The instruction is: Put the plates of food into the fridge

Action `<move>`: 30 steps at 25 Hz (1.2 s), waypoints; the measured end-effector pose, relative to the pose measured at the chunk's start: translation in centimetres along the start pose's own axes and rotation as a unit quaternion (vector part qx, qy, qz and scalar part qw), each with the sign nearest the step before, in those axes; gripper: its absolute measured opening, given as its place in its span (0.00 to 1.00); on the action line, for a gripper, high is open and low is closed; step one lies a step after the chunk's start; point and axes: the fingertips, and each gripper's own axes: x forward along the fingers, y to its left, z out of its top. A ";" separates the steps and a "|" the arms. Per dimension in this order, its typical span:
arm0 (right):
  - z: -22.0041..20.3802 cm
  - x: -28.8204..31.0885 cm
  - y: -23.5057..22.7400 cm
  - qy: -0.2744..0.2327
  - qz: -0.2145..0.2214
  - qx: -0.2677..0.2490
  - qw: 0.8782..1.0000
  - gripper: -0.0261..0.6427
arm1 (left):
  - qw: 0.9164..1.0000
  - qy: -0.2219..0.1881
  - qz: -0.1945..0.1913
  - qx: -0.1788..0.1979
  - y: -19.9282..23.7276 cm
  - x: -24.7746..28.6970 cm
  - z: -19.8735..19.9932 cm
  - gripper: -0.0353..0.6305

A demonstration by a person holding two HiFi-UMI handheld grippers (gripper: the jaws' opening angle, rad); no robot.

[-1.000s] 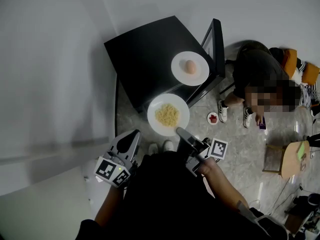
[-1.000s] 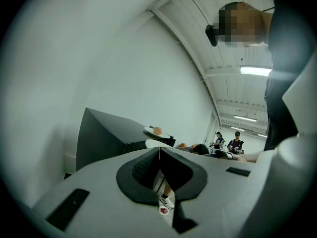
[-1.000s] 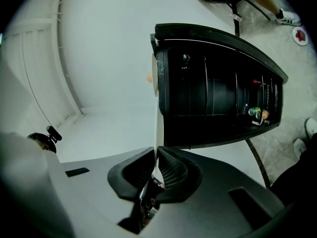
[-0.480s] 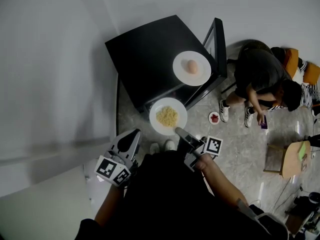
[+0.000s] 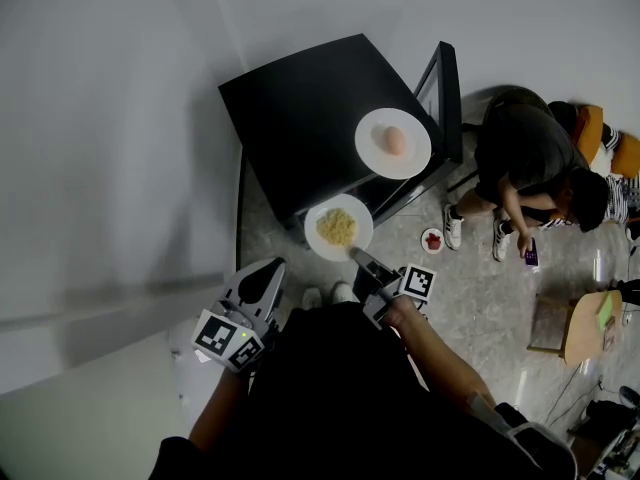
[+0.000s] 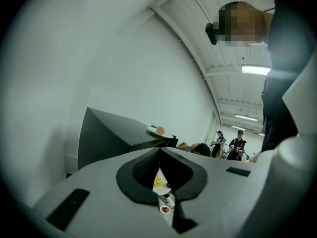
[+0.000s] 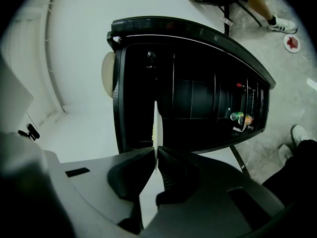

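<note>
Noodles of a pale yellow colour (image 5: 337,227) lie heaped on a round white plate (image 5: 320,243). The plate hangs in the air just in front of the low black fridge (image 5: 300,118), over the grey stone floor (image 5: 470,298). The right tool (image 5: 357,255) pinches this plate by its near rim. In the right gripper view the plate shows edge-on with both pads pressed against it. Behind it the fridge stands open, with dark shelves and a couple of cans (image 7: 240,117) on one of them. The fridge's door (image 5: 443,88) is swung out to the right. On top of the fridge sits a second round white plate (image 5: 372,160) bearing a rounded orange-tan piece of food (image 5: 394,141). The left tool (image 5: 268,271) is held low at the person's left, its jaws pressed together with nothing between them. A seated person in dark clothes (image 5: 520,153) is just beside the door. A small white dish with something red (image 5: 432,240) lies on the floor near that person's shoes.
</note>
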 end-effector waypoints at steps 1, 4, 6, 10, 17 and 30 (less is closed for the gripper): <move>0.1 0.2 -0.5 -0.002 -0.002 0.003 1.000 0.09 | 1.000 0.000 0.001 0.000 0.1 -0.1 0.0 0.09; 0.5 0.8 -1.5 -0.005 -0.006 0.010 1.000 0.09 | 1.000 0.002 0.001 -0.003 0.1 0.0 -0.1 0.09; 0.9 1.3 -2.0 -0.007 -0.009 0.011 1.000 0.09 | 1.000 0.003 0.000 -0.003 0.2 0.2 -0.1 0.09; 1.5 2.3 -2.9 -0.014 -0.020 0.018 1.000 0.09 | 1.000 0.002 -0.001 0.001 0.3 0.4 -0.2 0.09; 2.2 4.7 -3.8 -0.007 -0.030 0.009 0.999 0.09 | 1.000 0.004 -0.001 0.003 -0.1 0.4 0.0 0.09; 4.0 8.5 -4.1 -0.009 -0.050 0.028 0.998 0.09 | 1.000 -0.001 0.007 -0.003 -0.8 0.3 -0.2 0.09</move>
